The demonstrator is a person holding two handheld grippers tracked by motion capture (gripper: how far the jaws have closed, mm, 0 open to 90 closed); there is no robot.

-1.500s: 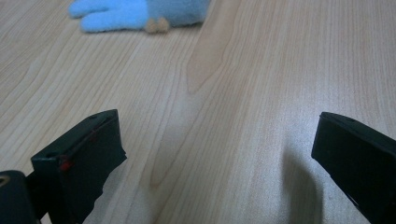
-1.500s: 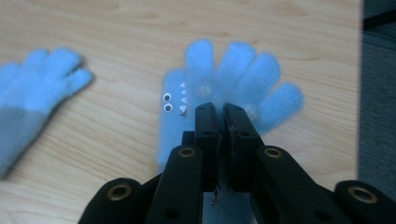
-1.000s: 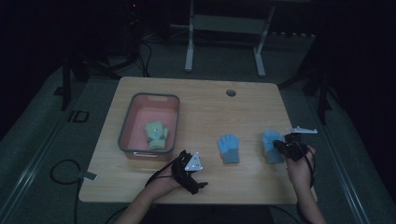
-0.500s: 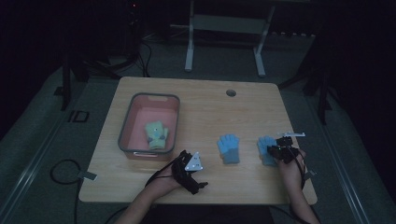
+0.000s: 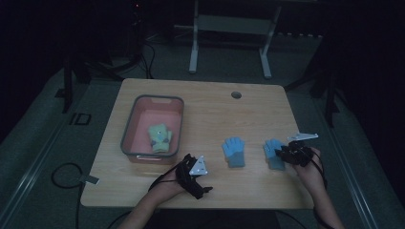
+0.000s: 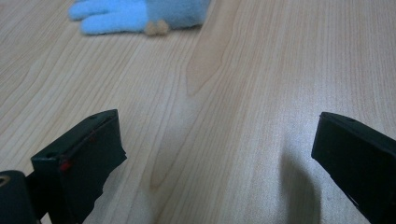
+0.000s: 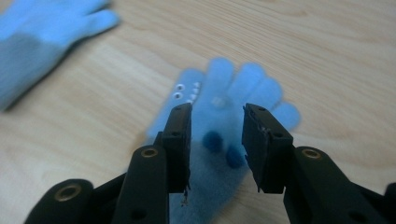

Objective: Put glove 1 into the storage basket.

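On the wooden table, the blue glove lies lengthwise, fingers pointing away from the right tool, just parting above it.

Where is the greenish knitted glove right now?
In the high view, the greenish knitted glove lies inside the pink plastic bin on the table's left side.

The high view looks forward and down from above the person's side, far enough off to take in the whole tabletop and the floor around it. The left gripper view sits low and close to the wood, looking along it toward the nearer blue glove, which the high view also takes in. The right gripper view looks down from close above the farther blue glove, seen in the high view at the right; the nearer blue glove shows at its upper left.
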